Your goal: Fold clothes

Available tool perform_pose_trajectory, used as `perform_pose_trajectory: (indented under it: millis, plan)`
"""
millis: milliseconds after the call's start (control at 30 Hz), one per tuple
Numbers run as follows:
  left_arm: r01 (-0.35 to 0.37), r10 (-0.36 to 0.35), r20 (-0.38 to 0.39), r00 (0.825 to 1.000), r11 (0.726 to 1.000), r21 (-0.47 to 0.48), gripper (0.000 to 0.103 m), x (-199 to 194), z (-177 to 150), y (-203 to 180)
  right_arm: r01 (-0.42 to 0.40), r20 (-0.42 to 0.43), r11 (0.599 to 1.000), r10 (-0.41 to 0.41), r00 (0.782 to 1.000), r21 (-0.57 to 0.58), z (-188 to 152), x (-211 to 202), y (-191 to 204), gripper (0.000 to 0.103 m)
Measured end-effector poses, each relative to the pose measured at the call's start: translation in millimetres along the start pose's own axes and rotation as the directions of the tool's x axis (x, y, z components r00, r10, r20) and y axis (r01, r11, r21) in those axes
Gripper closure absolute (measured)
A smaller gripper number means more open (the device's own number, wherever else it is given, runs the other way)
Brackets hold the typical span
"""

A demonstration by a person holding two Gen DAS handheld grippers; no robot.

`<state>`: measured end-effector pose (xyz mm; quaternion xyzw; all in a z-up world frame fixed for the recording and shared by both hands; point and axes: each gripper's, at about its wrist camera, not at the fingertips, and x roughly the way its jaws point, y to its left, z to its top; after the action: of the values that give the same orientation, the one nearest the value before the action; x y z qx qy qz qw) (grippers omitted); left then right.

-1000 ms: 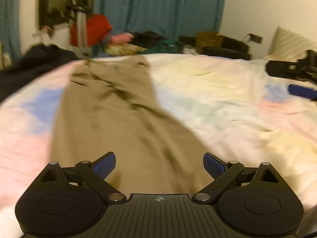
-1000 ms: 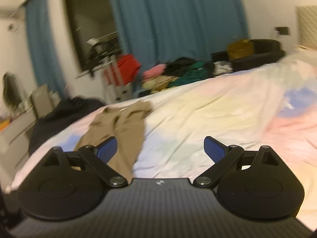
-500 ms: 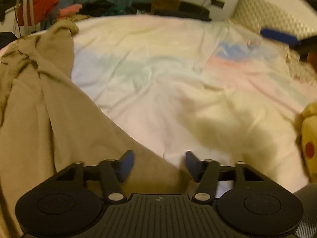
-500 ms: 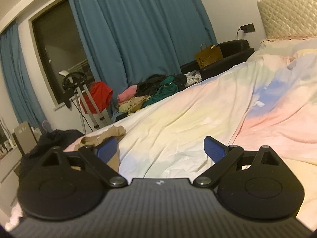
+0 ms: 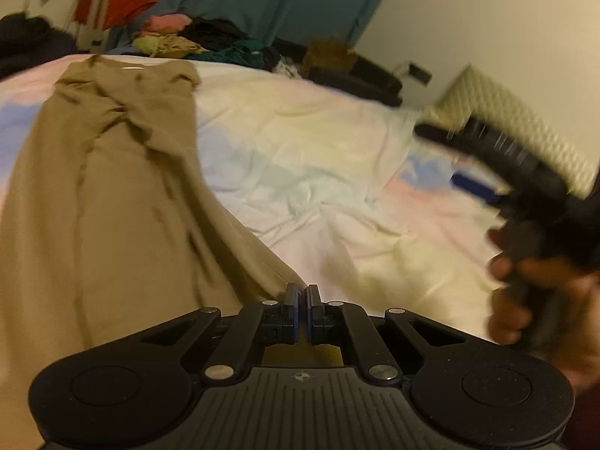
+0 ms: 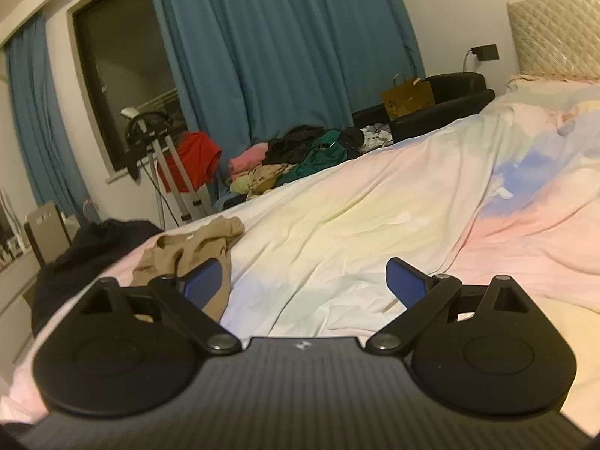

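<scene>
Trousers (image 5: pixel 112 195): khaki, laid lengthwise on bed (image 5: pixel 307 157), hem corner pinched by left gripper (image 5: pixel 300 294), waist far ahead; right gripper (image 6: pixel 303 281) spread, empty, trousers ahead-left; step judged hem grasp, next needing second hold.

Matt tan cloth trousers (image 5: pixel 112 195) lie creased on a soft, rumpled pastel bed (image 5: pixel 307 157); the left tongs (image 5: pixel 300 302) are matt black plastic.
</scene>
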<state>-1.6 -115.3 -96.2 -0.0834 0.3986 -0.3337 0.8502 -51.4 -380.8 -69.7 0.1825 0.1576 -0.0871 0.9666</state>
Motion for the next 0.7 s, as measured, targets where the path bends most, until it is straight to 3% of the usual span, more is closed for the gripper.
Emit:
perform_pose_trajectory:
  millis: [233, 333, 533, 633, 700]
  plan:
    - [-0.02, 0.019, -0.011, 1.0, 0.989, -0.144, 0.1, -49, -10, 62, -0.044, -0.089, 0.997, 0.039, 0.995, -0.061, -11, 11, 23, 0.008]
    - [-0.039, 0.032, -0.037, 0.999, 0.978, -0.206, 0.1, -54, -15, 87, -0.07, -0.141, 0.996, 0.061, 0.988, -0.061, -16, 17, 29, 0.008]
    - [-0.087, 0.066, -0.097, 0.993, 0.97, -0.227, 0.098, -46, -24, 112, -0.132, -0.264, 0.991, 0.126, 0.956, -0.002, -29, 31, 37, 0.007]
    - [-0.078, 0.057, -0.092, 0.994, 0.967, -0.242, 0.084, -53, -23, 120, -0.204, -0.332, 0.976, 0.219, 0.918, 0.079, -39, 36, 41, 0.008]
    - [-0.086, 0.07, -0.069, 0.995, 0.961, -0.264, 0.052, -61, -20, 127, -0.253, -0.369, 0.949, 0.306, 0.878, 0.186, -49, 39, 41, 0.008]
